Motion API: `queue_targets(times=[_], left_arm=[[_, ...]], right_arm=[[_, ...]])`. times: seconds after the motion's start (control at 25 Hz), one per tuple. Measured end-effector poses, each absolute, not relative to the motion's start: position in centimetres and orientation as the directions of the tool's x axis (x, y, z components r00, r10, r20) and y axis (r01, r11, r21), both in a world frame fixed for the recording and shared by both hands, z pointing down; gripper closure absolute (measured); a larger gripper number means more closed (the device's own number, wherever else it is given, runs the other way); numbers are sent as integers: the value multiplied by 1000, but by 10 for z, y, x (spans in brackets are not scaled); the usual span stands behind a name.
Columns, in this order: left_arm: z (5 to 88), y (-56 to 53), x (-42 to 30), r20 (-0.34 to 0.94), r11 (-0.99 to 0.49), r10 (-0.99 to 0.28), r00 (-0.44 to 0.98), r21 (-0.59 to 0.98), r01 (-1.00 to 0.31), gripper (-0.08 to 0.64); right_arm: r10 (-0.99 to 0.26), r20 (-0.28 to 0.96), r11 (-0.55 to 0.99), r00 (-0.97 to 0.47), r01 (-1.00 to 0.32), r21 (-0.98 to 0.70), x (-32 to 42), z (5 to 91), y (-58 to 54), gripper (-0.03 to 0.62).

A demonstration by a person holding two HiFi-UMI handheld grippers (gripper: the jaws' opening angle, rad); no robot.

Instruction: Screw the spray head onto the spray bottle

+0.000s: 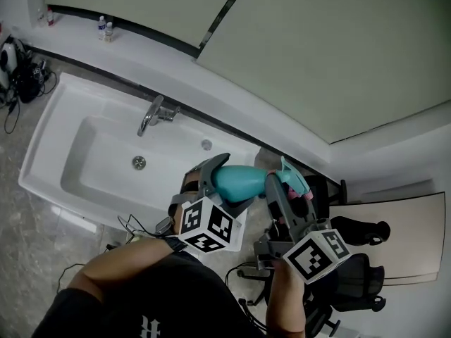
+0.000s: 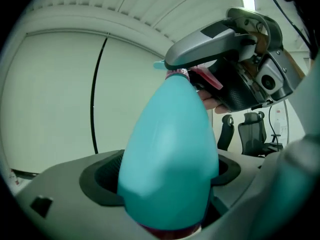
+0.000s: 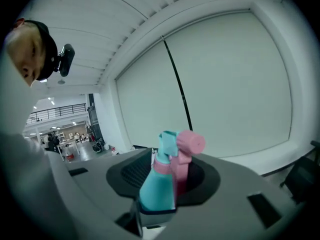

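Open room noted over basin point(image 1: 46, 153) at left; only tap point(image 1: 156, 113) projects in from rear rim. Far side closed off by wall point(image 1: 331, 55). Right side narrowed by desk point(image 1: 412, 220) & chair point(image 1: 356, 277). Gap betw. left gripper point(image 1: 224, 183) & right gripper point(image 1: 287, 189) filled by bottle point(image 1: 243, 182) & spray head point(image 1: 290, 177). Cables point(image 1: 17, 79) heaped at basin's left end.

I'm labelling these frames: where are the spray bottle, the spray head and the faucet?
spray bottle point(image 2: 169, 159), left gripper view, teal body.
spray head point(image 3: 160, 184), right gripper view, teal shell.
faucet point(image 1: 158, 113), head view, metal body.
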State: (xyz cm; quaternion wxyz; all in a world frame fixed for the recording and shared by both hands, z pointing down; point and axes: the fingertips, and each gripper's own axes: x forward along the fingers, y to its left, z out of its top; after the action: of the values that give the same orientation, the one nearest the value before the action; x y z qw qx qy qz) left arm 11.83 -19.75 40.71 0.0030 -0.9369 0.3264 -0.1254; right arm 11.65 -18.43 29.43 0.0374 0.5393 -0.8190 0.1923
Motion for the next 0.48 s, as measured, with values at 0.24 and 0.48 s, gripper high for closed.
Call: queue_targets(times=[0.24,0.48], left_arm=[[399,-196,117,173,-823,-557,812,12,-567,94],[375,-192,110,100,-863,-499,861,34,-504,94]], right_arm=[[-861,253,389,-441,-892,-232,111,285,-170,462],[-832,173,490,-527,-845,-214,108,257,-137,462]])
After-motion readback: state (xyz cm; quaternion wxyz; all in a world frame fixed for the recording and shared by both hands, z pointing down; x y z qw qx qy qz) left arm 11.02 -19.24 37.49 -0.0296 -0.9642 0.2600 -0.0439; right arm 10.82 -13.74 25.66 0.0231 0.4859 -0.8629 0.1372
